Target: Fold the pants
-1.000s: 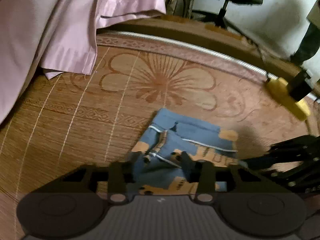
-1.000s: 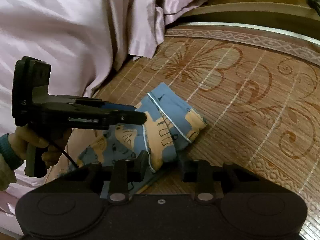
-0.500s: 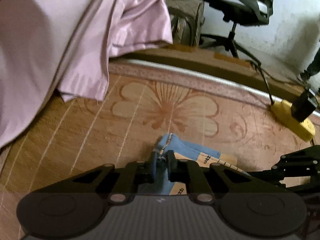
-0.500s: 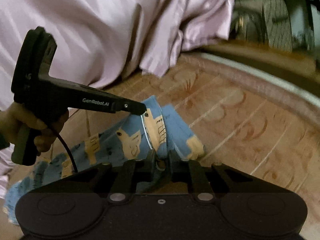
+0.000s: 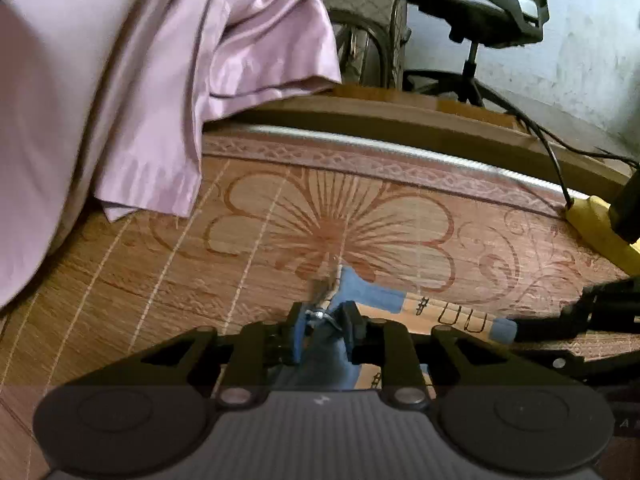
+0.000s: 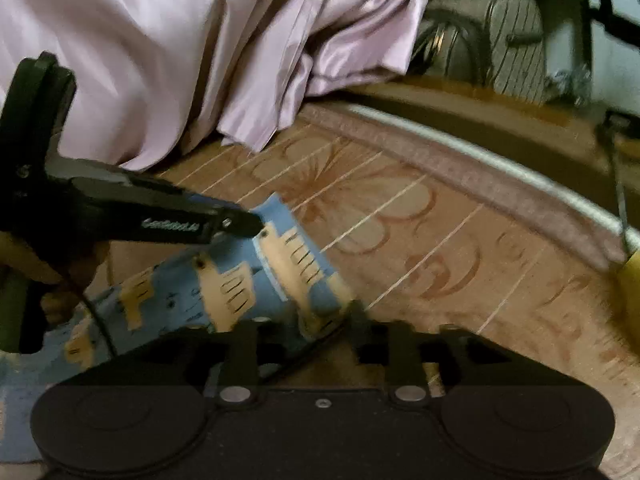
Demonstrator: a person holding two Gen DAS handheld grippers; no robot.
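The pants point(image 6: 240, 292) are blue with tan cartoon prints. They hang lifted over the bamboo mat point(image 6: 460, 264), stretched between both grippers. My left gripper point(image 5: 324, 320) is shut on a bunched blue corner of the pants point(image 5: 372, 298). In the right wrist view the left gripper point(image 6: 244, 226) pinches the upper edge, with a hand point(image 6: 60, 276) on its handle. My right gripper point(image 6: 320, 322) is shut on the near lower edge. From the left wrist view the right gripper point(image 5: 516, 328) clamps the far corner at the right.
Pink satin bedding point(image 5: 140, 92) is heaped at the left and back of the mat. A yellow power strip point(image 5: 600, 228) with a black cable lies at the right edge. Beyond the wooden bed frame point(image 5: 400, 120) stand an office chair point(image 5: 480, 12) and a suitcase point(image 6: 500, 40).
Both grippers went from open around the folded pants to shut on the cloth. They have lifted the edge off the mat and pulled it taut between them.
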